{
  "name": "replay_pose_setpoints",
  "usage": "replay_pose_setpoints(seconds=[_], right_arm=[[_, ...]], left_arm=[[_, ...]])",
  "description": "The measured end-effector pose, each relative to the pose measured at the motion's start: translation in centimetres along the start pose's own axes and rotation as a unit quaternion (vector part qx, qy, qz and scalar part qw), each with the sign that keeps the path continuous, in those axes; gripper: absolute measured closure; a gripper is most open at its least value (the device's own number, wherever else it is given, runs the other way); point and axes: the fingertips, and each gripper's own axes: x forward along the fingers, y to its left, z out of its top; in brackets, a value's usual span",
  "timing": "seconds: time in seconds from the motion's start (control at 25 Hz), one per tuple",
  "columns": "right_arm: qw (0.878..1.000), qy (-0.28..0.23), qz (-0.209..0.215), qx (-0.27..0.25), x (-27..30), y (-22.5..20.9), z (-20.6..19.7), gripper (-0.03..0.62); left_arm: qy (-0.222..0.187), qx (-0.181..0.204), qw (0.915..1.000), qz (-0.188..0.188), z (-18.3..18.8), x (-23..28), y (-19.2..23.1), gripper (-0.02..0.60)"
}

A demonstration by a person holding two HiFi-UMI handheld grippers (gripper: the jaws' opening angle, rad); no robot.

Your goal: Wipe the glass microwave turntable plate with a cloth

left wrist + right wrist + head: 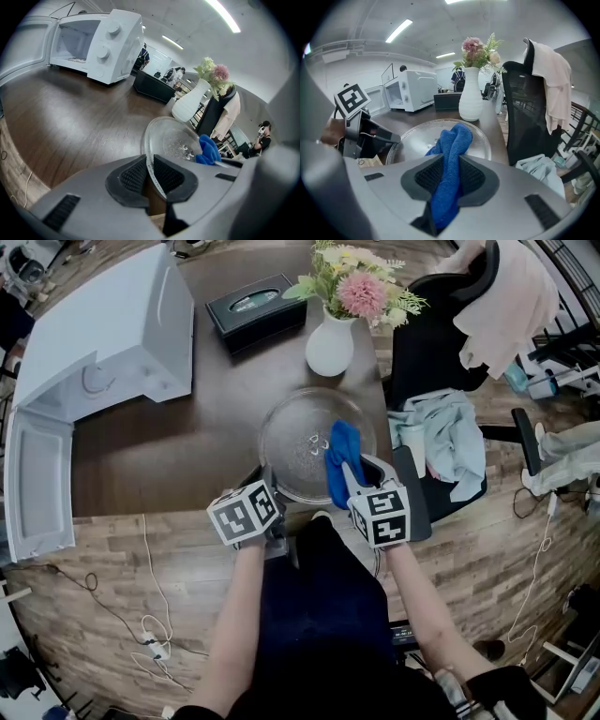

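Observation:
The clear glass turntable plate (298,442) lies near the front edge of the dark wooden table (178,456). My left gripper (265,495) is shut on the plate's near rim (151,171), which runs between its ribbed pads. My right gripper (349,480) is shut on a blue cloth (342,457); the cloth (449,164) bunches up between the pads and its free end rests on the plate (415,138) right of its middle. In the left gripper view the cloth (208,150) shows at the plate's far right.
A white microwave (103,334) with its door (37,484) swung open stands at the table's left. A white vase of flowers (333,338) and a black tissue box (255,307) sit behind the plate. A black chair (441,381) draped with clothes stands right.

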Motion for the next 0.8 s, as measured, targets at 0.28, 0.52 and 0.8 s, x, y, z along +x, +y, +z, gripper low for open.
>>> replay_pose_setpoints(seconds=[0.28, 0.52, 0.8], right_arm=[[1.0, 0.001, -0.025, 0.004, -0.1, -3.7, 0.1, 0.511], [0.999, -0.005, -0.051, -0.006, -0.1, -6.2, 0.8, 0.511], [0.998, -0.007, -0.064, -0.003, 0.1, -8.0, 0.9, 0.512]], left_arm=[[-0.002, 0.003, 1.0, 0.0, 0.0, 0.0, -0.1, 0.534], [-0.003, 0.004, 1.0, -0.002, 0.0, 0.0, -0.2, 0.534], [-0.007, 0.001, 1.0, 0.0, 0.2, 0.0, -0.1, 0.532]])
